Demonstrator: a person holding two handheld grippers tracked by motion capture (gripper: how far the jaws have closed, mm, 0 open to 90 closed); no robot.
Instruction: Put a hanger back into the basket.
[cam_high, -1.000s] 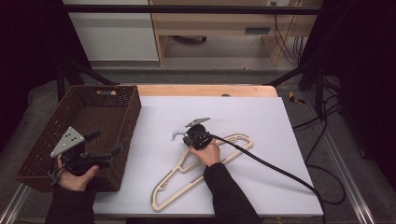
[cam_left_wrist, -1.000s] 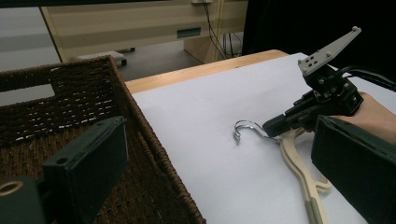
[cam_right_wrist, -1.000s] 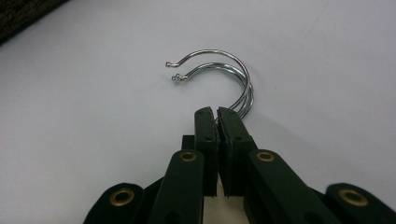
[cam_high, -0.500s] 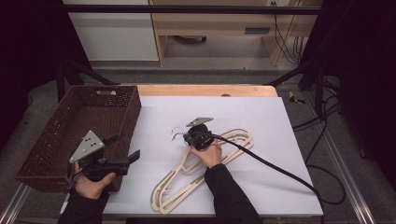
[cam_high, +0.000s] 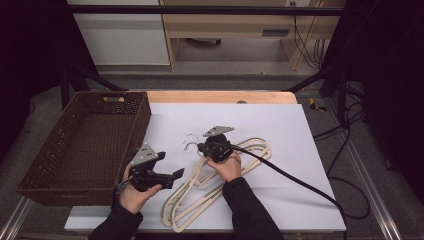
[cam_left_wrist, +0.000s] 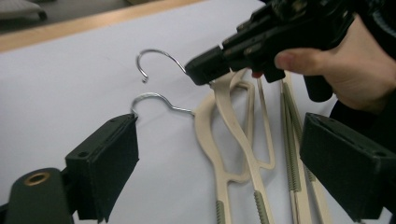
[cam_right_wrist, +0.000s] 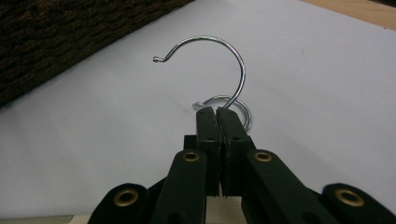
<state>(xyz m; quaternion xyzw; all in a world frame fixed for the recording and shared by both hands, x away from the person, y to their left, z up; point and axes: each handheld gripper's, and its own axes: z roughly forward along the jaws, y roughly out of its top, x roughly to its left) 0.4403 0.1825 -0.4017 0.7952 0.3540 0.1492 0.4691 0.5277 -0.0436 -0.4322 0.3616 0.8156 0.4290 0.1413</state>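
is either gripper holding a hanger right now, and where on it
The right gripper is shut on the upper hanger at the neck below its hook; the left gripper holds nothing.

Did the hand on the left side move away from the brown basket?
Yes. The left gripper has come off the basket rim, rightward over the white table toward the hangers, jaws open, just closing slightly.

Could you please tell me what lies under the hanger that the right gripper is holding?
A second beige hanger lies on the white table beneath the held hanger; where their lower bars cross is covered.
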